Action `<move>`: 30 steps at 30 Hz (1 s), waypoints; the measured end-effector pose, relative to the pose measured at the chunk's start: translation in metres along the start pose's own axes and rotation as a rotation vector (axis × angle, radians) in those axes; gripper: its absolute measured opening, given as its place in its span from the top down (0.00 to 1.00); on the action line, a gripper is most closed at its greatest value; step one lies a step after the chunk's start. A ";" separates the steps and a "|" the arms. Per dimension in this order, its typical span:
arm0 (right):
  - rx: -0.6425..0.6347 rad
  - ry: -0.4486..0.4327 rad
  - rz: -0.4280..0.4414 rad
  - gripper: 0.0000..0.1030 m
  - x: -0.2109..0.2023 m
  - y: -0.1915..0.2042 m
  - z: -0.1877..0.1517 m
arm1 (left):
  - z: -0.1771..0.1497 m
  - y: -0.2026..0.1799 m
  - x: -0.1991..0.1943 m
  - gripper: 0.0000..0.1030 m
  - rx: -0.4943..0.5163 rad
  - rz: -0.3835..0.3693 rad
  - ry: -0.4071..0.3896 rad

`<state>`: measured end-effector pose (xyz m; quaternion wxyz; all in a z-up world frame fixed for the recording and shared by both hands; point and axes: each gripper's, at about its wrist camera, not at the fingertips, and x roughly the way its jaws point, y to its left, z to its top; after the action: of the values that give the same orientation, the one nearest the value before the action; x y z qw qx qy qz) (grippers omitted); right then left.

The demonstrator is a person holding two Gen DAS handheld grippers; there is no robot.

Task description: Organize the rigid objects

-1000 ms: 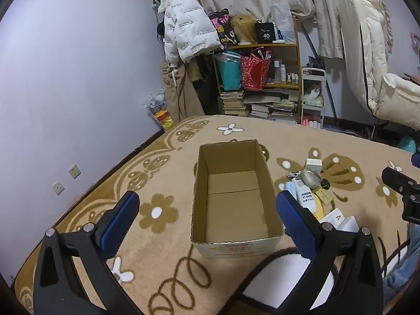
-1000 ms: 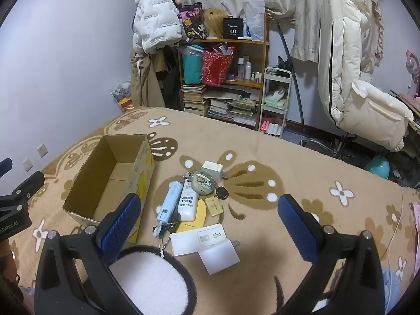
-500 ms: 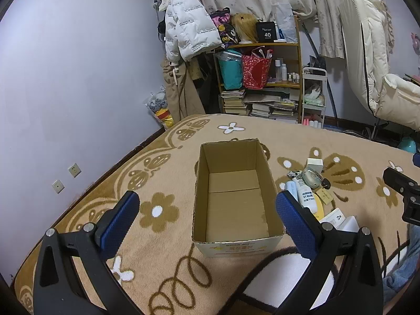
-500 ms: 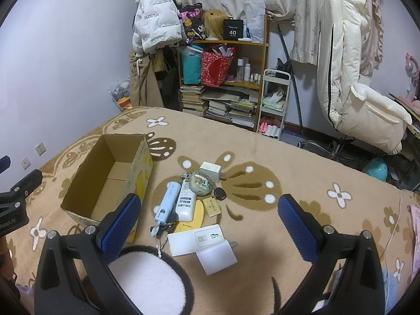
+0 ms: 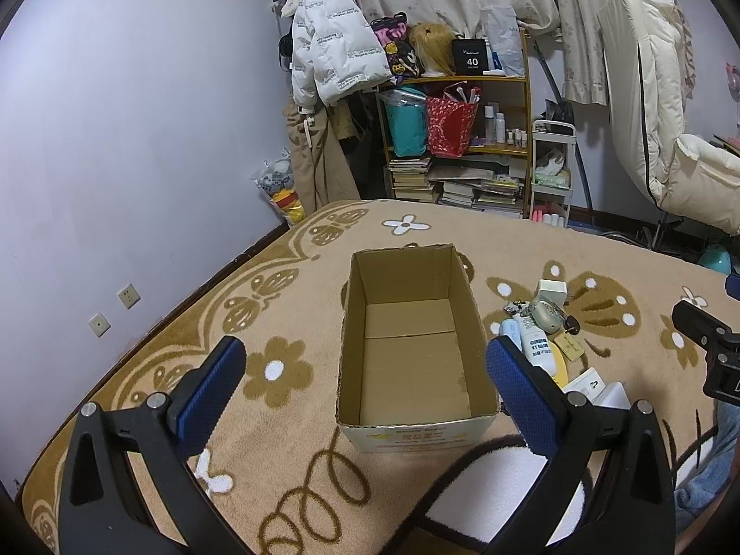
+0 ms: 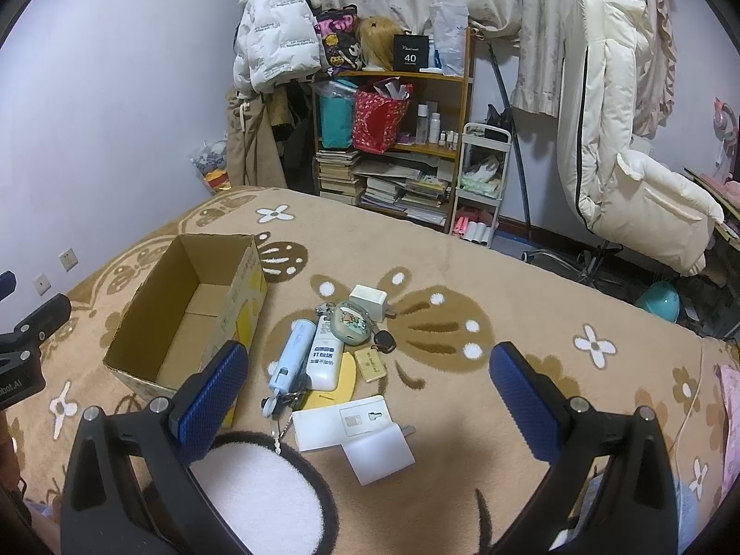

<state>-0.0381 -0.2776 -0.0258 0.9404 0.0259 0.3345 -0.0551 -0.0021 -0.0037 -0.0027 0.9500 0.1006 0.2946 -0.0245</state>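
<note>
An empty cardboard box (image 5: 411, 351) (image 6: 185, 319) lies open on the patterned beige blanket. Right of it is a cluster of small items: a light-blue tube (image 6: 293, 354), a white bottle (image 6: 326, 356), a round patterned case (image 6: 351, 321), a white charger cube (image 6: 367, 298), a black key fob (image 6: 384, 341), a gold card (image 6: 370, 364), a yellow disc (image 6: 330, 393) and two white flat boxes (image 6: 344, 423) (image 6: 377, 455). My left gripper (image 5: 365, 381) hovers open before the box. My right gripper (image 6: 370, 386) hovers open above the items, holding nothing.
A wooden shelf (image 6: 393, 138) with bags, books and bottles stands at the back beside a hung white jacket (image 6: 273, 27). A cream reclined chair (image 6: 619, 138) is at the right. A white round patch (image 6: 259, 495) on the blanket lies near me.
Both views have shifted only slightly; the box and the items stay where they were, and both grippers remain open.
</note>
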 end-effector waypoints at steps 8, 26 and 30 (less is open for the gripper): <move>-0.001 -0.002 -0.001 0.00 -0.001 0.001 0.000 | -0.002 -0.002 -0.001 0.00 0.000 0.002 0.004; -0.007 -0.003 -0.006 0.00 -0.001 0.001 0.001 | -0.002 -0.003 0.001 0.00 -0.006 -0.004 0.013; -0.006 -0.002 -0.006 0.00 0.000 0.002 0.000 | -0.002 -0.002 0.001 0.00 -0.007 -0.003 0.012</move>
<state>-0.0373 -0.2758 -0.0259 0.9406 0.0221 0.3340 -0.0571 -0.0025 -0.0056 -0.0051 0.9484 0.0972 0.3008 -0.0245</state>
